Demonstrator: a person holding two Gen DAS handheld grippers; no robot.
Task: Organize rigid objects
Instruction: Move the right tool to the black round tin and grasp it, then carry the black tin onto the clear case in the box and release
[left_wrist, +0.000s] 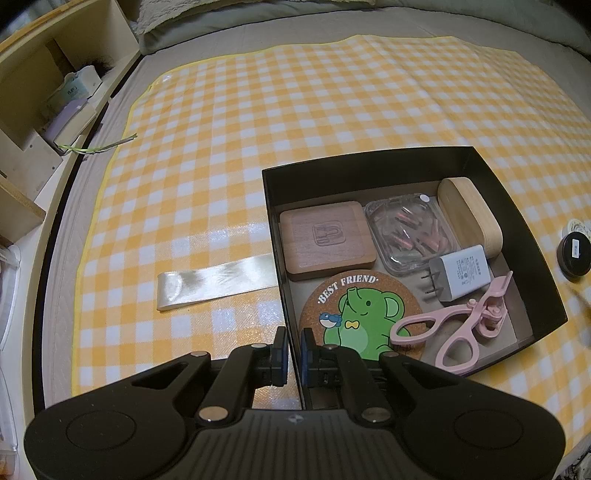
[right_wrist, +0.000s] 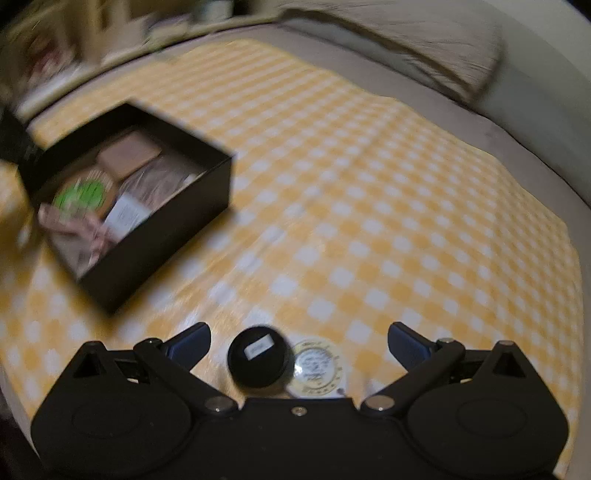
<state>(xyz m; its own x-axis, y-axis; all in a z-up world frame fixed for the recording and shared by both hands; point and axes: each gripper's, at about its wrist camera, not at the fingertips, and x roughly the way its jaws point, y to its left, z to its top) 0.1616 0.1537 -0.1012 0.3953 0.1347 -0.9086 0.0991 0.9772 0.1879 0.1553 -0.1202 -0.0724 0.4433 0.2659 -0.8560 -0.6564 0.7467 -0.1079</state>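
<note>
Black box (left_wrist: 275, 221) wall pinched by clenched left tool (left_wrist: 293, 345), likely steadying; right tool (right_wrist: 298, 341) spread wide around black jar (right_wrist: 258, 360).

— Where is the box (left_wrist: 369, 173) placed?
— On the cloth (left_wrist: 258, 110) spread over the bed, with a ribbon (left_wrist: 218, 280) laid to its left.
— And the jar (right_wrist: 258, 356)?
— Set right of the box, a disc (right_wrist: 317, 365) just beside it (contact cannot be told).

Left gripper (left_wrist: 293, 345) clamps the black box (left_wrist: 277, 221) wall — coaster (left_wrist: 360, 319), scissors (left_wrist: 458, 328) inside.
</note>
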